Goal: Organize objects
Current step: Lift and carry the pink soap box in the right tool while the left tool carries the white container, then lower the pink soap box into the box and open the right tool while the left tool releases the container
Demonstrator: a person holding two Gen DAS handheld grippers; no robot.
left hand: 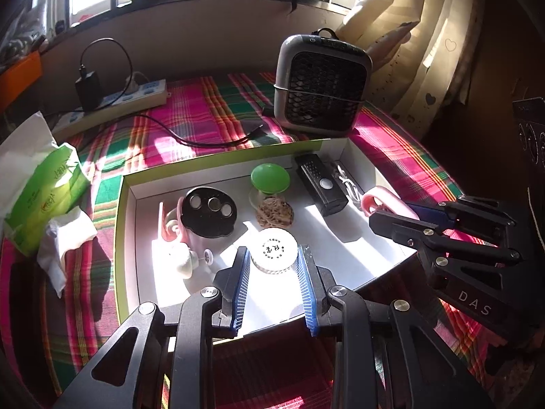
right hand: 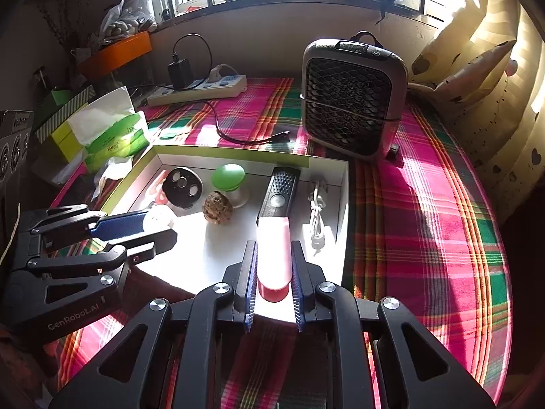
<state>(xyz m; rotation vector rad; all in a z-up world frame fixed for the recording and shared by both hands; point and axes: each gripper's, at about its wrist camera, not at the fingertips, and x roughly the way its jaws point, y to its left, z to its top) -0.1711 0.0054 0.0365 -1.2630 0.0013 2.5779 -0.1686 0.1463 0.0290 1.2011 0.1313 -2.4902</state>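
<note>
The left gripper (left hand: 274,266) clamps a white jar (left hand: 276,250) over the box (left hand: 357,151), near its front-left, while the right gripper (right hand: 274,277) pinches a pink tube (right hand: 274,255), long axis along its fingers, front-right.

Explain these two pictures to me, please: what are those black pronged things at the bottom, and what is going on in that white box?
There is no robot here. A person holds a two-finger claw in each hand, and a wide-angle camera on each claw looks forward along its fingers, giving one picture per hand.

The left claw is closed on a small round white jar. The right claw is closed on a pink tube-like object. Each claw also shows at the side of the other's picture.

Both reach over a shallow white box on a plaid cloth. In it lie a black disc with three holes, a green-capped jar, a brown bundle, a black remote-like device and a coiled white cable. Behind stand a small fan and a power strip.
</note>
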